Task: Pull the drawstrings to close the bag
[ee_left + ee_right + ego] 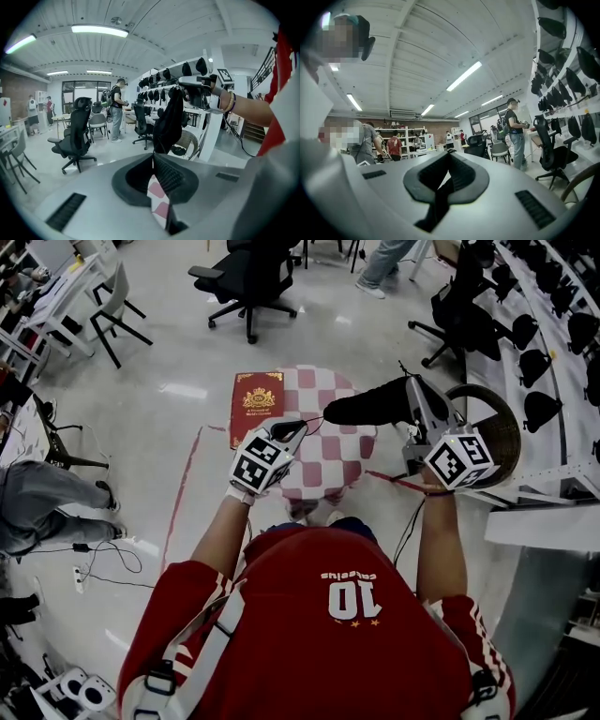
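Lowest in the head view, your forearms reach up the frame from your red shirt. Left of centre, your left gripper (296, 428) has its fingers together on the thin drawstring (313, 420), which runs rightward into the black bag (370, 405). That pinch gives you the cord end to draw away from the bag.

Right of centre, your right gripper (412, 388) has its fingers clamped on a dark strip at the bag's far end. I judge this to be the anchor, so that a pull gathers the mouth instead of dragging the whole bag.

The bag hangs in the air between the two grippers, above the checked worktop (328, 460) rather than resting on it, so nothing snags the cord. Further up, a red book (256, 404) lies at the worktop's left edge, apart from the bag. At the top of the frame, an office chair (248, 277) stands on the floor.
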Motion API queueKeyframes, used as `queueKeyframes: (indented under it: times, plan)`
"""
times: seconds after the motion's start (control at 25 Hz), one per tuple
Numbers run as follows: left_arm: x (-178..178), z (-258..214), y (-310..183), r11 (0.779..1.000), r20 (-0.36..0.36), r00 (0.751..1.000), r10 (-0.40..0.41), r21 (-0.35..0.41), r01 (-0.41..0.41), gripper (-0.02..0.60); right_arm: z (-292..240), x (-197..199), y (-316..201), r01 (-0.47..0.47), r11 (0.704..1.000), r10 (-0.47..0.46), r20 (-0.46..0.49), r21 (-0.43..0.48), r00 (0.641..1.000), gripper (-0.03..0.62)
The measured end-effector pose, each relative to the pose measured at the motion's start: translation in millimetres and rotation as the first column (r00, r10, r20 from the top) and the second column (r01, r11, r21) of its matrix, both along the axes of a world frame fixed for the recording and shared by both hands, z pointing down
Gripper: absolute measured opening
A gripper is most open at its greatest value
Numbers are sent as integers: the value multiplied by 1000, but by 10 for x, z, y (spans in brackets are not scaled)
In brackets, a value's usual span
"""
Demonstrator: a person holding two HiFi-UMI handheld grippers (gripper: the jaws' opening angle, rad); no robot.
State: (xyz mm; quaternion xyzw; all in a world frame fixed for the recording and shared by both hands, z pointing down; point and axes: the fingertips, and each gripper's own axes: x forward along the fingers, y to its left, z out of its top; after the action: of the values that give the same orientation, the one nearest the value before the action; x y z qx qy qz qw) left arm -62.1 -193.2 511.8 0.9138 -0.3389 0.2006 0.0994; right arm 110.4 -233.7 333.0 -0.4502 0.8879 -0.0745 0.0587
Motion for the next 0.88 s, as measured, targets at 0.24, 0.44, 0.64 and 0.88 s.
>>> queueKeyframes:
  times: [0.24, 0.44, 0.64, 0.88]
  plan:
    - [-113, -90, -97, 998, 11, 998, -55, 20, 55, 11, 83, 177, -5, -56, 998, 55, -42, -8, 998, 17]
    - [-405, -267, -222, 985, -9, 987, -162, 51, 162, 9, 131, 200, 29, -63, 998, 61, -96, -13, 993, 17]
    - [-680, -532, -310, 962, -29, 968, -248, 114, 250, 9, 181, 132, 96, -45, 999, 42, -155, -19, 987, 17]
    - [-992, -892, -408, 920, -40, 943, -329, 209, 330, 9, 246, 138, 127, -69, 998, 62, -260, -16, 964, 17]
